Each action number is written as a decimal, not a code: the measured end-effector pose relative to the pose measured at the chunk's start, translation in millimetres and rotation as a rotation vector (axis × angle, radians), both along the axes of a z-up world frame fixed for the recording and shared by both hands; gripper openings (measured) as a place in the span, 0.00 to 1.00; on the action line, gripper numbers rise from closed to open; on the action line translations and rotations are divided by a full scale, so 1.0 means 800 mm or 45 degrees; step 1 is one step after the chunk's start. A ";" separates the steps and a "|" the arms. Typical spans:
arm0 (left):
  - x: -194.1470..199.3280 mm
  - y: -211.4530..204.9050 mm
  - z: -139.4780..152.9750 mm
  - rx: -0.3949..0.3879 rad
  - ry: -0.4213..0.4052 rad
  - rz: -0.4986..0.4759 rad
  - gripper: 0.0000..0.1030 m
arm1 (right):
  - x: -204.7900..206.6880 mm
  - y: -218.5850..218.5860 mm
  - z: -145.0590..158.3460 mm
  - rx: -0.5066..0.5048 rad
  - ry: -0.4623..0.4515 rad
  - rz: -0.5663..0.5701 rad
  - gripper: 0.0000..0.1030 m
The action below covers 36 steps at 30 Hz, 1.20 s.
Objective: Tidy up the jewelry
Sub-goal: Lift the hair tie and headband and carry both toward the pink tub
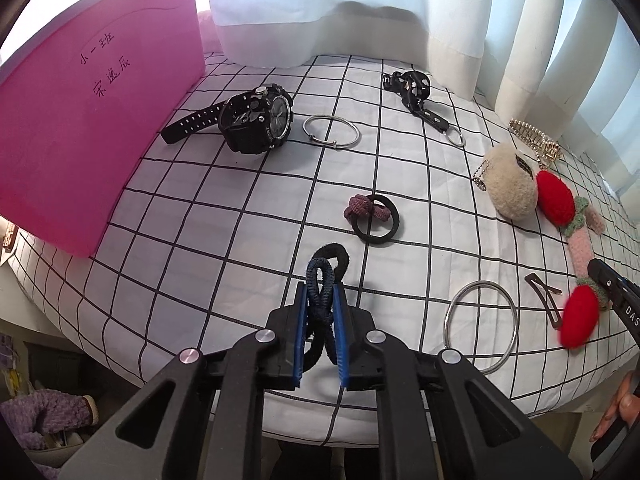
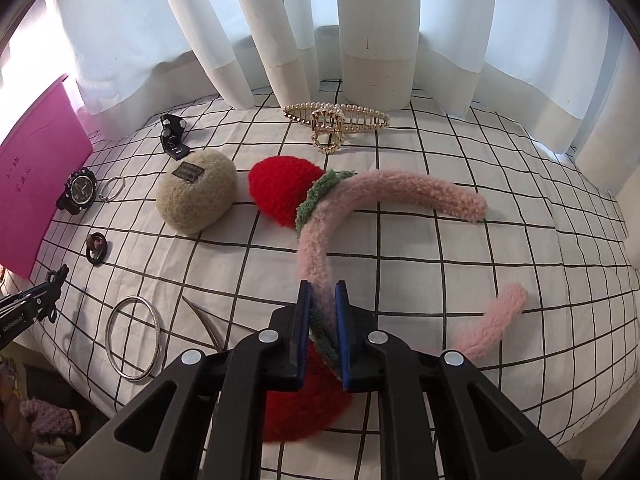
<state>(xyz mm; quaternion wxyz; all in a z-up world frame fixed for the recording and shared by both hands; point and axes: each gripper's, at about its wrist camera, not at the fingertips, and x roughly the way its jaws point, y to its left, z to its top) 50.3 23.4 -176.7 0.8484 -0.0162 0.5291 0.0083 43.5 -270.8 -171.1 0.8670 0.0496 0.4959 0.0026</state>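
My left gripper [image 1: 322, 300] is shut on a dark blue and black hair tie [image 1: 326, 276], held just above the checked cloth [image 1: 224, 216]. My right gripper [image 2: 323, 300] is shut on a pink fuzzy headband [image 2: 384, 188] with two red strawberry puffs [image 2: 282, 190], lifted slightly off the cloth. The pink bin [image 1: 84, 120] stands at the far left. On the cloth lie a black watch [image 1: 256, 120], a small silver bangle [image 1: 331, 131], a purple-knot hair tie [image 1: 372, 214], a large silver bangle [image 1: 482, 324] and a pearl hair claw [image 2: 336, 120].
A beige fuzzy clip [image 2: 196, 196], a black studded strap with a ring [image 1: 420, 96] and a brown snap clip [image 1: 546, 298] also lie on the cloth. White curtains [image 2: 360, 32] hang along the back. The table's front edge is close below both grippers.
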 end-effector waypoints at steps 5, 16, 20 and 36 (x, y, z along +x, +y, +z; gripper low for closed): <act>-0.001 -0.002 0.009 -0.005 -0.014 0.000 0.12 | 0.004 0.000 -0.008 0.016 0.040 0.021 0.09; -0.004 0.003 0.005 -0.020 0.007 0.018 0.12 | 0.041 0.006 -0.024 0.019 0.263 0.093 0.10; -0.004 0.005 0.006 -0.024 0.005 0.021 0.12 | 0.049 0.009 -0.033 -0.004 0.320 0.103 0.11; -0.008 0.004 0.035 -0.049 -0.034 0.046 0.12 | 0.023 0.001 0.038 0.088 0.046 0.070 0.09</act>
